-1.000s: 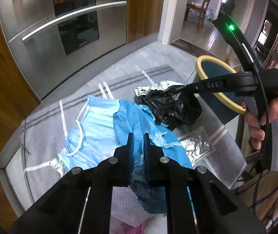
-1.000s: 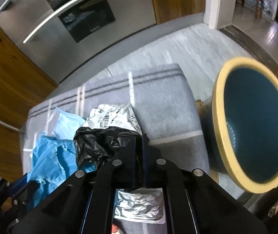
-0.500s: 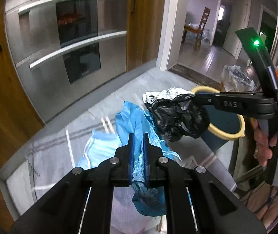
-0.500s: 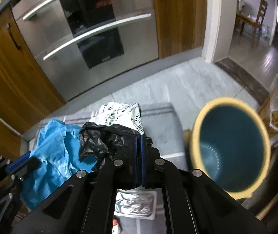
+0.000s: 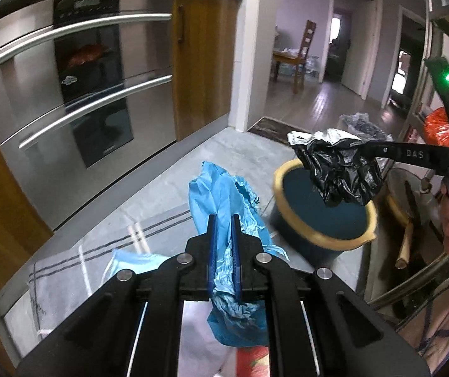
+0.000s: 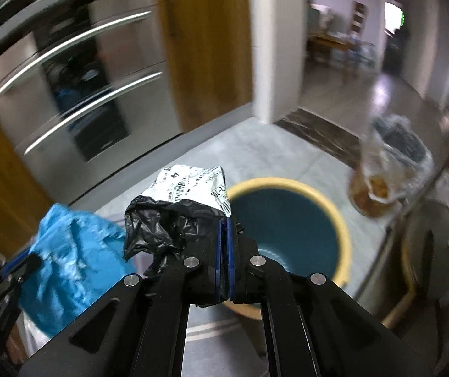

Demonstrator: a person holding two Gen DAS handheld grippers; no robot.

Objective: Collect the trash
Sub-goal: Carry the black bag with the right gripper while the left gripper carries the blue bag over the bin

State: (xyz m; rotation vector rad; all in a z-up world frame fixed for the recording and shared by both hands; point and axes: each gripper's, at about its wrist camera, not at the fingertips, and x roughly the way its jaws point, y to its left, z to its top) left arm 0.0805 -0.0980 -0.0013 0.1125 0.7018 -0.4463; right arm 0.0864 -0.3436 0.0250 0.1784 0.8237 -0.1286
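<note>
A stainless steel double oven [image 5: 76, 94] fills the upper left of my left wrist view. Right of centre there I see the round teal bin with a yellow rim [image 5: 323, 216] on the grey floor. My left gripper [image 5: 224, 229] is clamped on a crumpled blue plastic bag [image 5: 224, 198], held at frame centre. My right gripper [image 6: 224, 229] is pinched tight on a crumpled black plastic bag with a white printed label [image 6: 174, 216], hanging above the bin's mouth.
</note>
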